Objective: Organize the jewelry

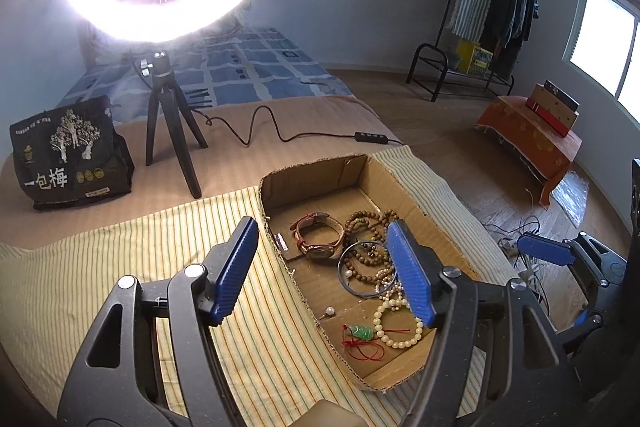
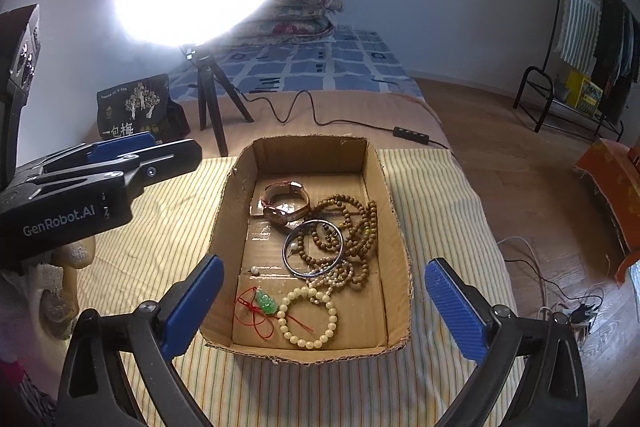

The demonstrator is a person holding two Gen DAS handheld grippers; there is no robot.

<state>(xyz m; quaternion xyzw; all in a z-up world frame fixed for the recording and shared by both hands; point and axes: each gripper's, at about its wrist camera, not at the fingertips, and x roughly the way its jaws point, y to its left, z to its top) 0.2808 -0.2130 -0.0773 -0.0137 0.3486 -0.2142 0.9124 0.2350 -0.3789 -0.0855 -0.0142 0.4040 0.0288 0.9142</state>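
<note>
Both grippers, left (image 1: 326, 273) and right (image 2: 324, 301), released, nothing held. Jewelry piled in the cardboard box (image 2: 394, 227) just ahead of my jaws. I'd single out the white bead bracelet (image 2: 310, 319), nearest, least tangled.

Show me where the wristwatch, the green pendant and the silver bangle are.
wristwatch (image 2: 285, 207): right wrist view, on its case.
green pendant (image 2: 267, 303): right wrist view, on the green stone.
silver bangle (image 2: 289, 259): right wrist view, on its left rim.

A bedroom in a home: a bed with a blue checked sheet (image 2: 312, 67) and folded quilts (image 2: 304, 11) stands against the wall, a clothes rack (image 1: 508, 11) hung with garments is near the window (image 1: 600, 39), and the floor (image 1: 452, 131) is wood.
</note>
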